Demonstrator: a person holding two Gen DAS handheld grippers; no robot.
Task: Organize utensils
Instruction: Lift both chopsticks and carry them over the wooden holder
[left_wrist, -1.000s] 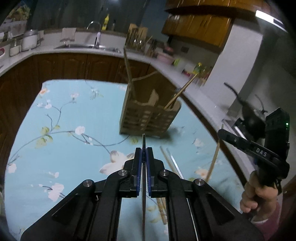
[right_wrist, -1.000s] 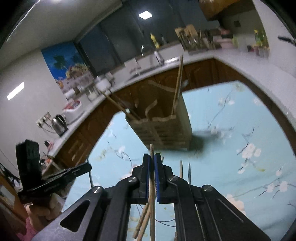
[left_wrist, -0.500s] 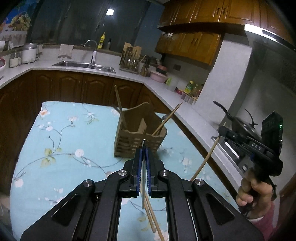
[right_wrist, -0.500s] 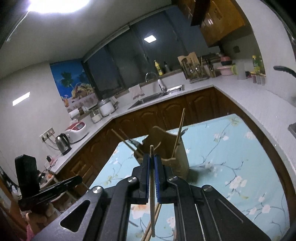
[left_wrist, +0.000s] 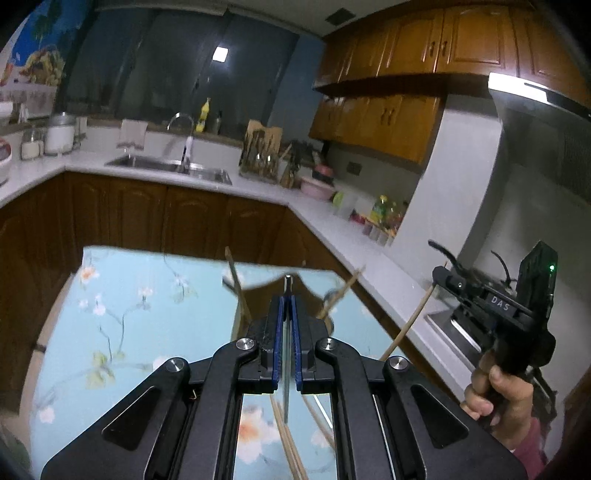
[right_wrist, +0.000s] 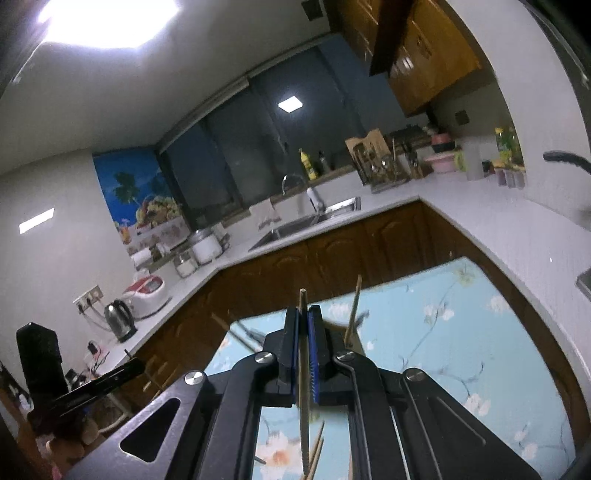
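My left gripper (left_wrist: 287, 301) is shut on a thin metal chopstick (left_wrist: 287, 347), held above the table with its tip poking out past the fingers. My right gripper (right_wrist: 303, 312) is shut on a wooden chopstick (right_wrist: 303, 373); in the left wrist view that gripper (left_wrist: 443, 275) and its stick (left_wrist: 408, 326) hang at the right. The wooden utensil holder (left_wrist: 258, 290) stands beyond both grippers, mostly hidden by the fingers, with chopsticks (left_wrist: 233, 271) leaning out of it. Loose chopsticks (left_wrist: 286, 439) lie on the cloth beneath.
The table wears a light blue flowered cloth (left_wrist: 140, 314). Brown cabinets and a white L-shaped counter (left_wrist: 332, 225) with a sink (left_wrist: 170, 166) run behind and to the right. A hand (left_wrist: 495, 391) holds the right gripper's handle. The left gripper (right_wrist: 125, 371) shows at the right wrist view's left edge.
Both grippers have risen and tipped up with their chopsticks still held. The holder has dropped in both views and now sits mostly behind the fingers.
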